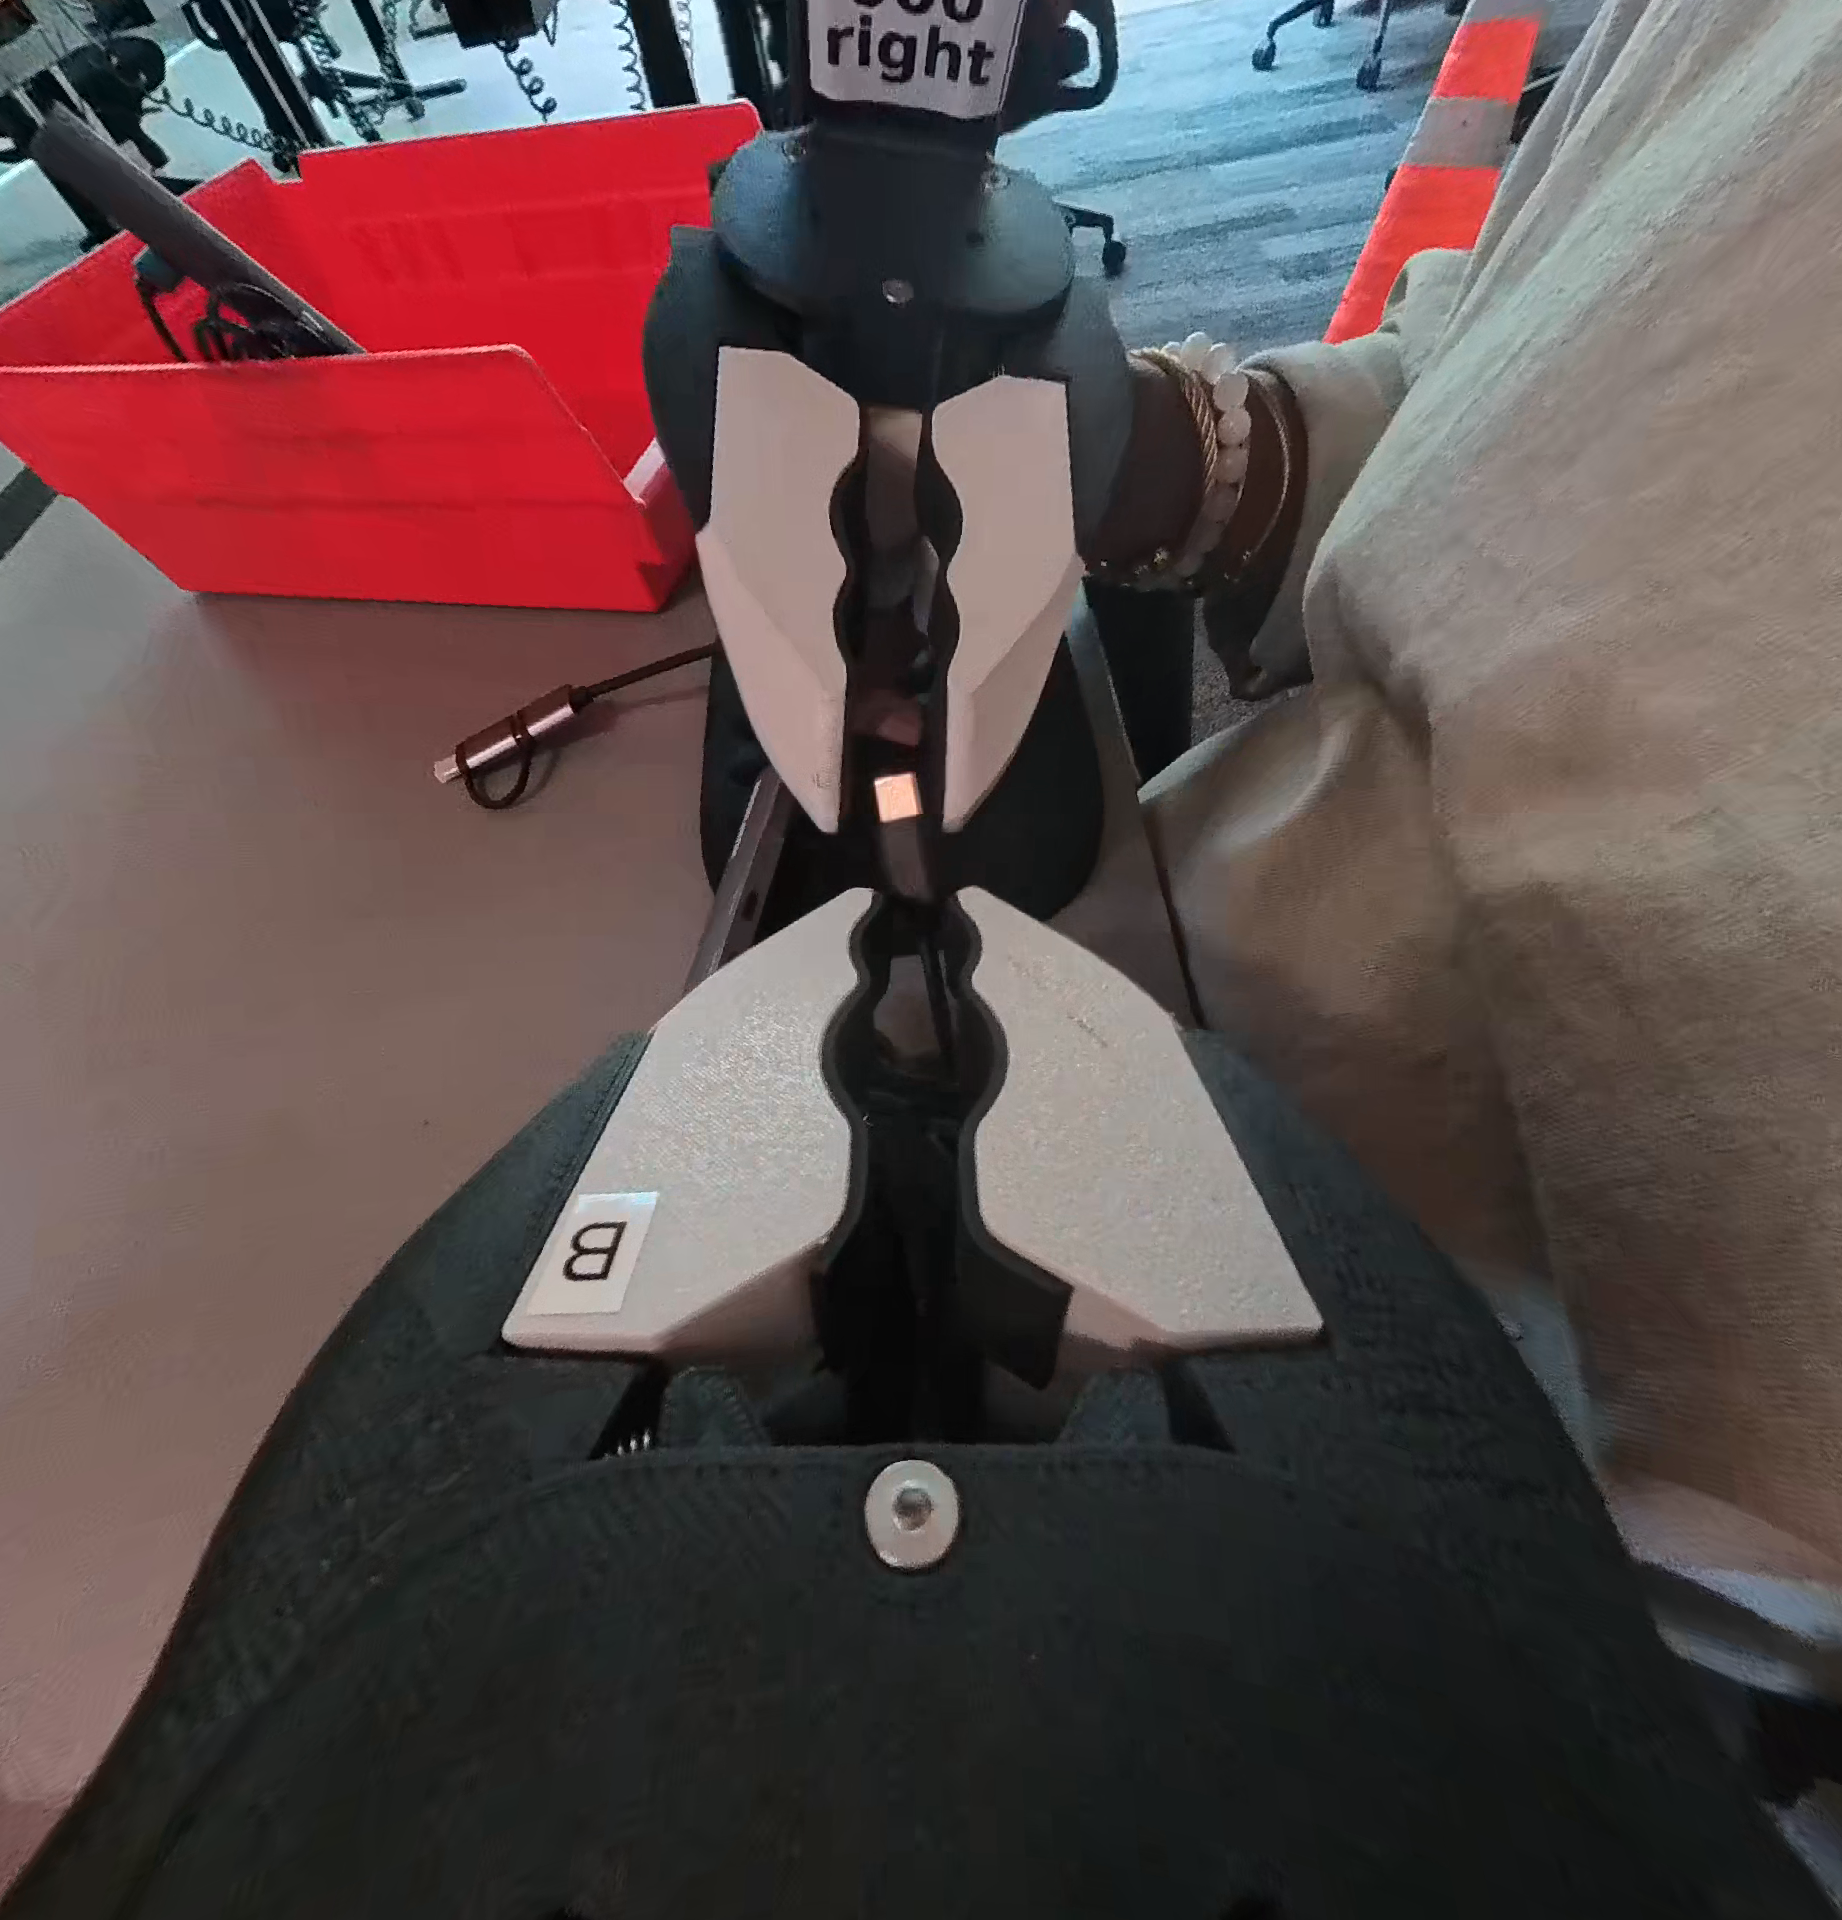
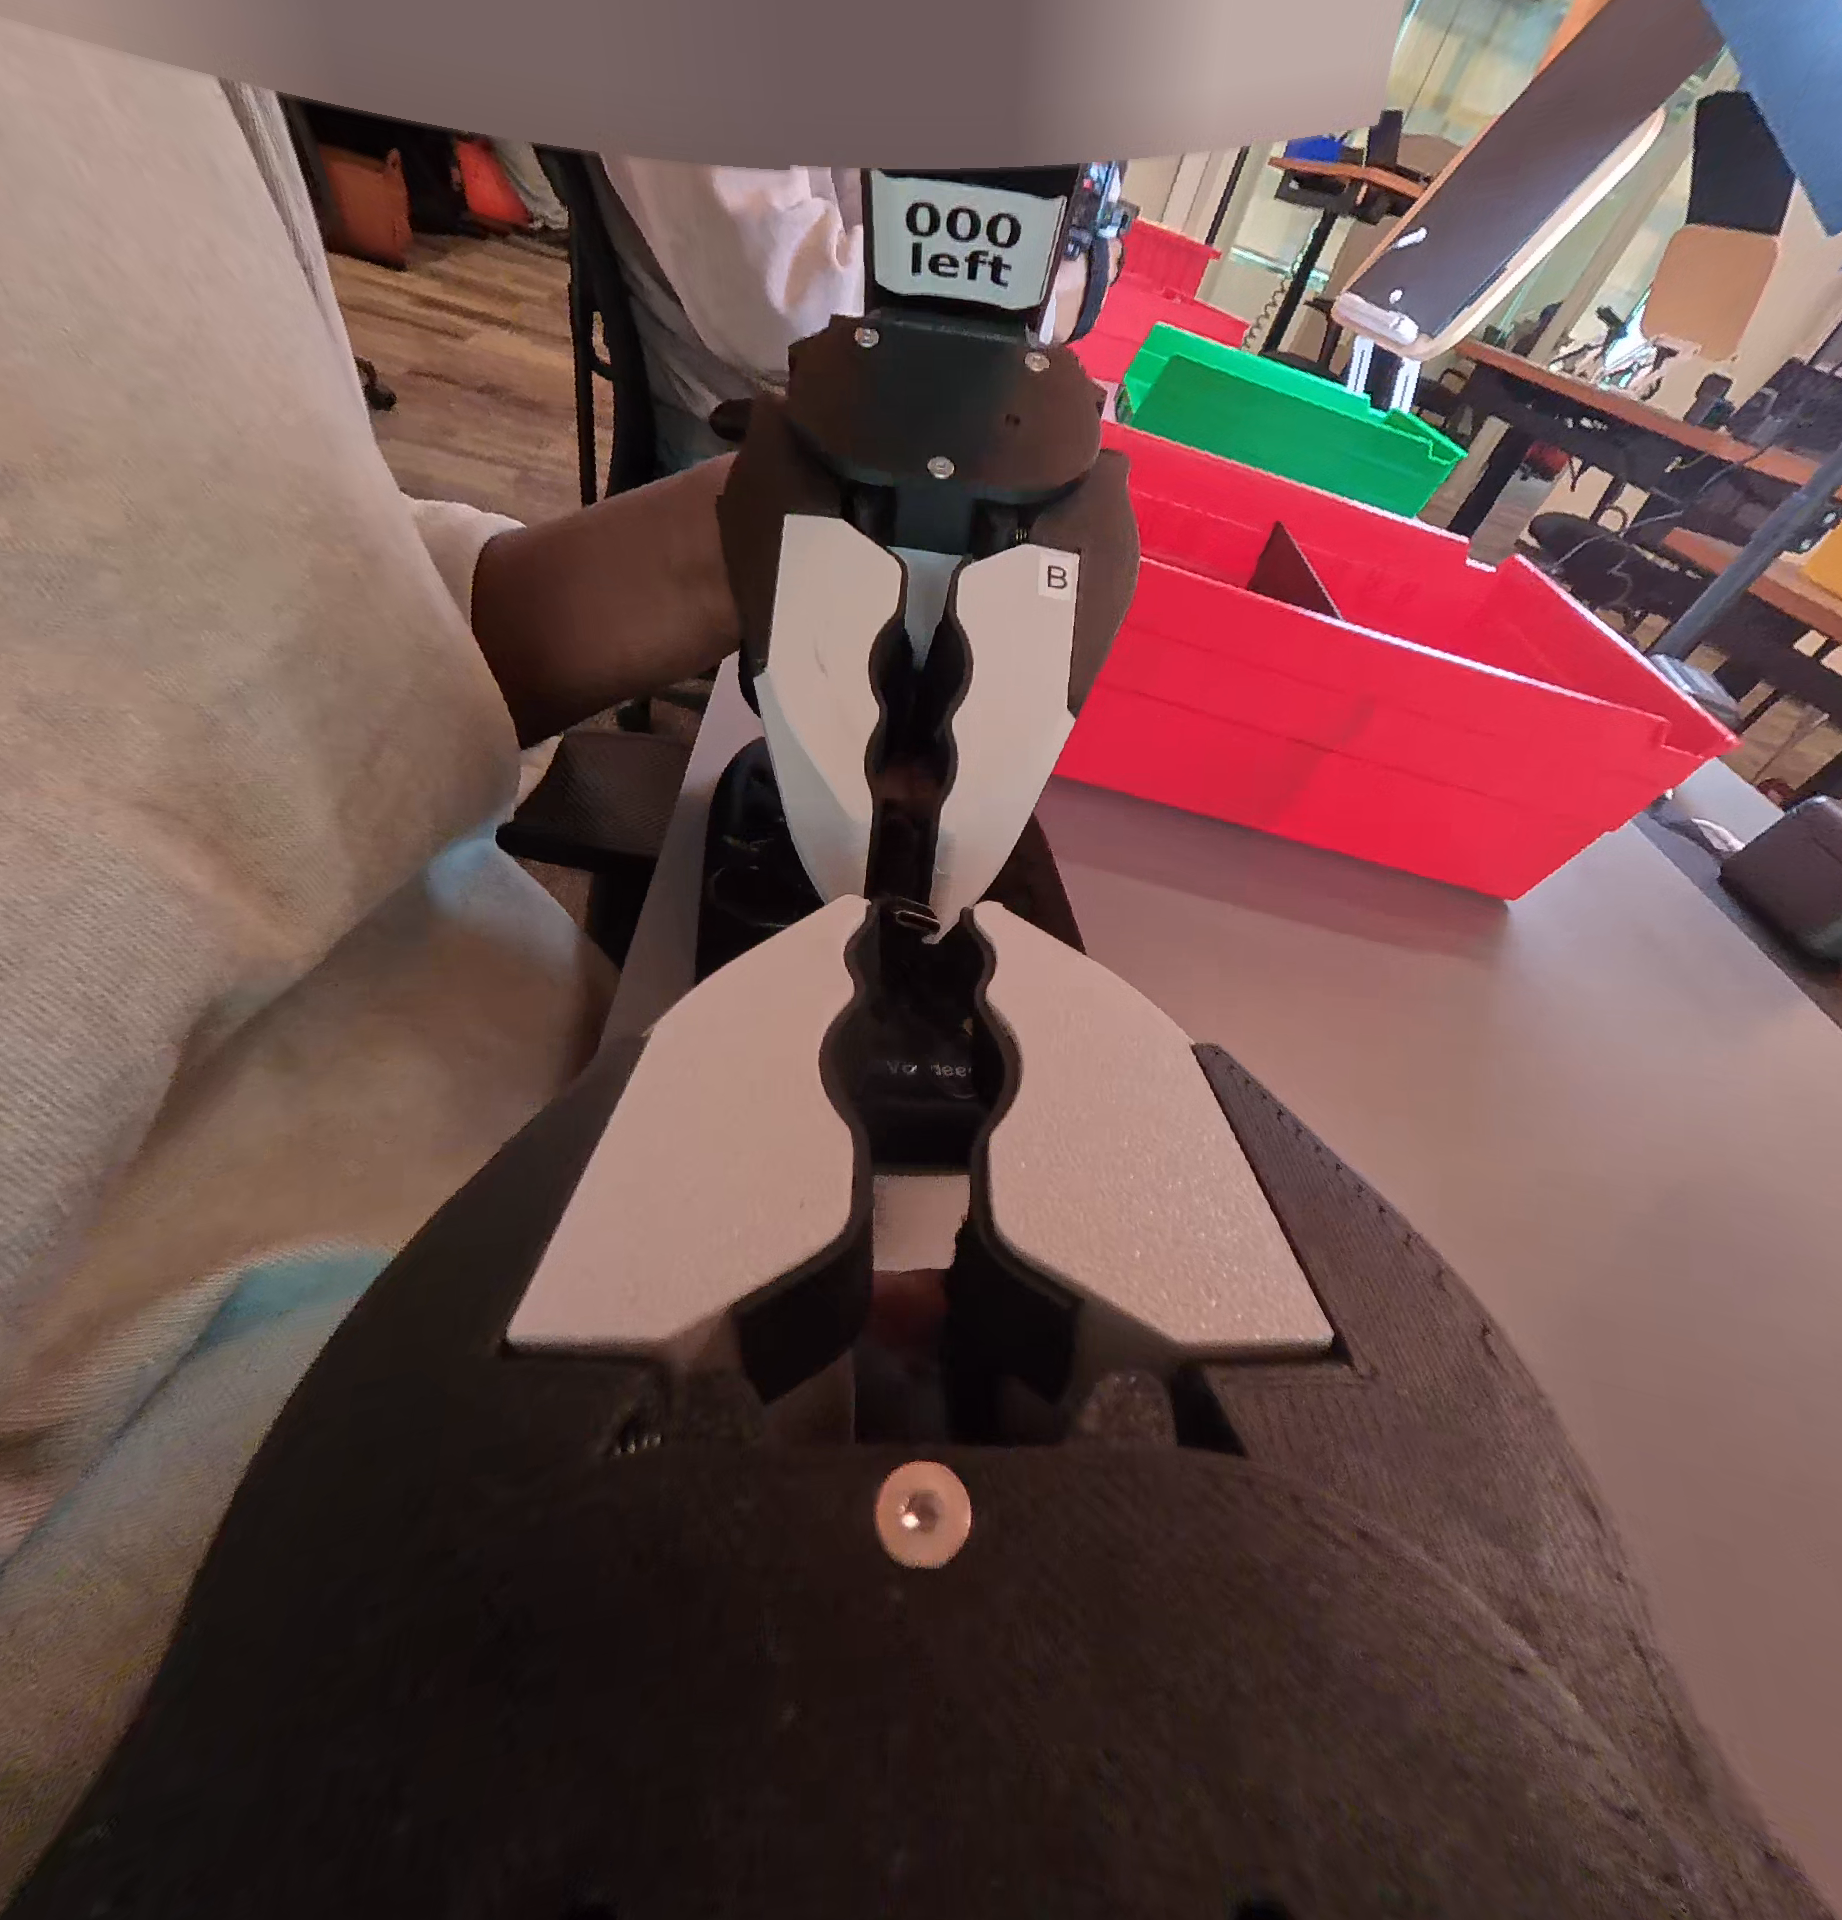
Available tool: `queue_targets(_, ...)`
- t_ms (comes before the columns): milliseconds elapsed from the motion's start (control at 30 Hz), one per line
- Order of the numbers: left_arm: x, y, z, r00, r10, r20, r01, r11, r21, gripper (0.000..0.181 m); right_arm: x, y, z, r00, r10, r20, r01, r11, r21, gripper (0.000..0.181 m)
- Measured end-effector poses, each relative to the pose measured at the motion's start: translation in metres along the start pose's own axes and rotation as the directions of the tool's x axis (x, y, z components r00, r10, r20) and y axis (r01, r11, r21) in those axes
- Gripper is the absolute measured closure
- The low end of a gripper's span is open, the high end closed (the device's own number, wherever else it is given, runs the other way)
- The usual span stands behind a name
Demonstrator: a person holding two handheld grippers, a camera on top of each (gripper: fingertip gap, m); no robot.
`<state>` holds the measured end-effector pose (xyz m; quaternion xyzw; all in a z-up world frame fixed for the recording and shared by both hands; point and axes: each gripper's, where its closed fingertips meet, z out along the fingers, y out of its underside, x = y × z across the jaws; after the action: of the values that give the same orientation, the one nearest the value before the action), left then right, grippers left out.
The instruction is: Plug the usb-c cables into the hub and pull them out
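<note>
While the left gripper (image 1: 909, 914) pinches a cable plug (image 1: 899, 831), the right gripper (image 2: 917, 920) clamps the dark hub (image 2: 922, 1081), tip to tip above the table (image 1: 221, 987). Slight misalignment could jam the plug against the port.

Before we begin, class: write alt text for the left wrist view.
The left tool pinches a black usb-c cable, its metal plug pointing at the facing right tool. A red bin sits on the grey table at left.
</note>
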<state>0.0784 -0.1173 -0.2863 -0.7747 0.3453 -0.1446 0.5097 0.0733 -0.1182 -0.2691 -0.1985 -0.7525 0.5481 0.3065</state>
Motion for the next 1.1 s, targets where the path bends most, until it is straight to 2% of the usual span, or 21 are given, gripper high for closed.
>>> queue_targets(200,0.001,0.007,0.003,1.0,0.009,-0.004,-0.01,0.999,-0.041,0.173,-0.004,0.008,0.004,0.999,0.022,0.033,-0.02,0.998,-0.06,0.172)
queue_targets(433,0.0,0.004,0.005,0.99,-0.102,-0.096,0.11,0.99,0.091,0.171,-0.001,0.008,0.003,1.0,0.001,-0.001,-0.001,1.0,-0.025,0.172)
queue_targets(600,0.001,0.005,0.006,0.988,-0.108,-0.11,0.118,0.989,0.086,0.168,-0.002,0.012,0.006,1.0,-0.011,-0.002,0.011,0.999,-0.054,0.172)
queue_targets(800,0.001,0.012,0.012,0.986,-0.125,-0.109,0.129,0.991,0.032,0.172,-0.004,0.017,0.007,0.999,-0.041,-0.002,0.041,0.996,-0.075,0.172)
queue_targets(1100,-0.003,0.036,0.028,0.99,-0.129,-0.047,0.121,0.982,-0.146,0.172,-0.005,0.054,0.006,0.991,-0.134,0.012,0.129,0.922,-0.365,0.172)
